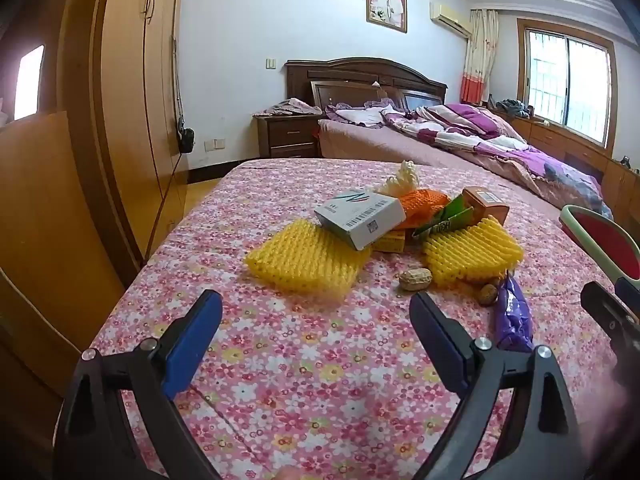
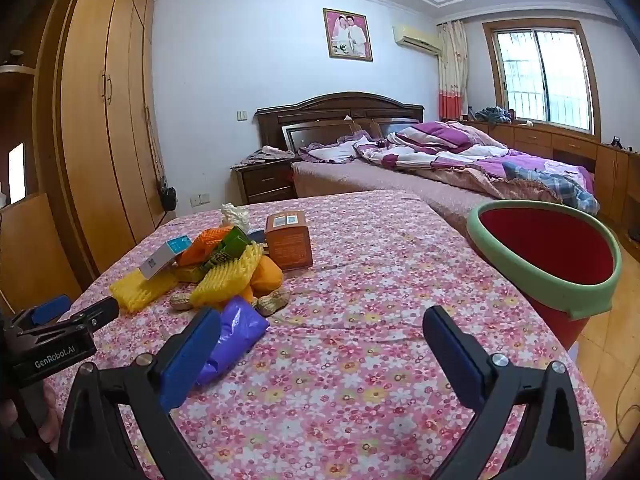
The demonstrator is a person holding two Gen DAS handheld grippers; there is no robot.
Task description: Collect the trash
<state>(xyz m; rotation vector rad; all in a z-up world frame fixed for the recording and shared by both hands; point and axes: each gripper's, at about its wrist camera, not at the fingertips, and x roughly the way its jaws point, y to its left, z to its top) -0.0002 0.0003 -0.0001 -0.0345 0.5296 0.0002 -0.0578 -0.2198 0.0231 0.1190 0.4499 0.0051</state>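
Ahead of us the trash pile (image 1: 384, 232) sits on the floral-clothed bench (image 1: 320, 360): yellow foam nets (image 1: 308, 260), a white carton (image 1: 360, 214), an orange box (image 2: 289, 240), peanuts (image 1: 416, 279), a purple wrapper (image 2: 236, 336). Our left gripper (image 1: 316, 320) and right gripper (image 2: 320, 332) both gape apart, holding nothing. At the bench's right edge stands a red bin (image 2: 560, 256).

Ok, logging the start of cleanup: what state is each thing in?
Left gripper: open, empty.
Right gripper: open, empty.
Bin: tilted, nothing visible inside.
White box: propped on the pile.
Orange box: upright.
Purple wrapper: crumpled, on the cloth.
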